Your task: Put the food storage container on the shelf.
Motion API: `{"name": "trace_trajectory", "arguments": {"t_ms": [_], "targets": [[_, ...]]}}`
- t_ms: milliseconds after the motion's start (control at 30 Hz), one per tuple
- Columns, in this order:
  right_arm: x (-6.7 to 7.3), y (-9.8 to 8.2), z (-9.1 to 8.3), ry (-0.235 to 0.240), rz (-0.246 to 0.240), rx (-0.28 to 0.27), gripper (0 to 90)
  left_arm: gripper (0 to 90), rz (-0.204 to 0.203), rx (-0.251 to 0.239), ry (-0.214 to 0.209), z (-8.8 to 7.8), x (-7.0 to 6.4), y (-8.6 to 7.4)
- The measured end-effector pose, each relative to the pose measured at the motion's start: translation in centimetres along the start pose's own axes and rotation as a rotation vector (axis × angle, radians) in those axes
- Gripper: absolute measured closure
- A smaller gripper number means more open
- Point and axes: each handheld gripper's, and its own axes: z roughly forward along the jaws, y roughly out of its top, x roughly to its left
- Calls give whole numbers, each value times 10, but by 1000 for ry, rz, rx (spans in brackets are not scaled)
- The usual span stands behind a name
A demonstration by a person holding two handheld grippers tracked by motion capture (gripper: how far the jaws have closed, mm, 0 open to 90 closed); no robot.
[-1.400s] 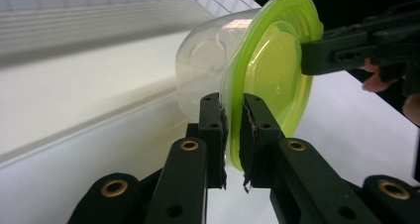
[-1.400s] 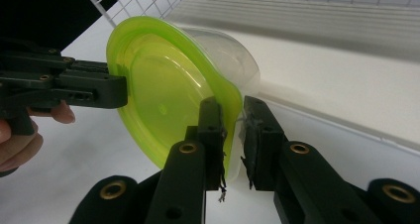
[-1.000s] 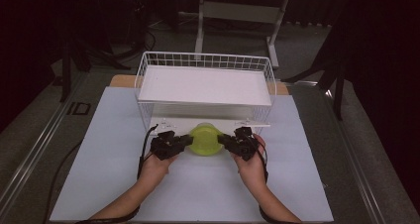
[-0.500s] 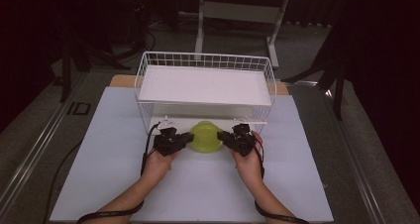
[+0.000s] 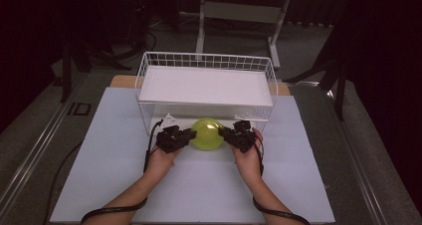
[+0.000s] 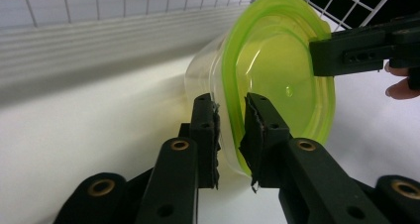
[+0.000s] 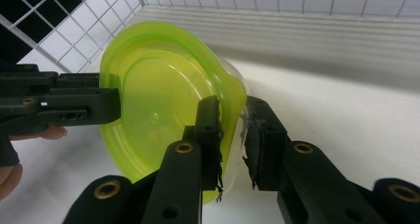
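- Down at the near edge of the counter (image 5: 114, 185), both forearms come in and meet at a green tub (image 5: 207, 134) with a lime lid, tipped on its side right at the front of the wire basket (image 5: 149, 65).
- Left tongs (image 6: 230, 130) straddle the tub's rim on one side, right tongs (image 7: 232, 135) on the other. Both have just been easing apart, so the pinch looks loose, maybe letting go.
- Tub looks empty to me, nothing visible through the plastic.
- Basket behind it has a white shelf board (image 5: 206, 85) on top, nothing on it.
- My guess: tub's placed under the shelf, and all that's left is releasing and backing out.
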Motion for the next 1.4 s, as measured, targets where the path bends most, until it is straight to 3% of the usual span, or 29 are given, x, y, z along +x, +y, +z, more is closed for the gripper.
{"name": "trace_trajectory", "arguments": {"t_ms": [167, 267, 333, 367, 500, 700, 833, 933, 1033, 1133, 1167, 1233, 1300, 1400], "targets": [[-2, 4, 4, -15, -4, -6, 724, 690, 4, -22, 29, 3, 2, 4], [-1, 5, 8, -41, -40, -27, 695, 662, 10, -39, 50, 6, 5, 8], [-2, 6, 10, -54, -43, -35, 684, 659, -18, -40, 32, 8, 9, 10], [-2, 7, 10, -62, -40, -37, 684, 635, -11, -43, 55, 9, 10, 11], [-1, 9, 13, -81, -55, -42, 631, 613, 15, -55, 82, 14, 12, 15], [-2, 11, 15, -101, -87, -59, 533, 540, 29, -89, 91, 13, 9, 16], [1, 7, 9, -96, -119, -93, 497, 511, 27, -99, 59, 4, 9, 14], [6, 5, 0, -88, -120, -115, 506, 477, 21, -106, 34, -5, 5, 11], [11, 1, -8, -78, -135, -121, 568, 435, 13, -109, -3, -16, 0, 7], [18, -7, -13, -67, -161, -110, 636, 338, -8, -105, -52, -29, -5, -1], [20, -9, -14, -65, -167, -106, 655, 250, -6, -95, -62, -33, -7, -4], [22, -15, -14, -76, -185, -90, 702, 202, -8, -64, -52, -41, -10, -9], [24, -21, -11, -69, -180, -74, 743, 162, 0, -45, -70, -49, -12, -14], [27, -26, -6, -62, -177, -58, 851, 87, 8, -71, -94, -61, -16, -23]]}}
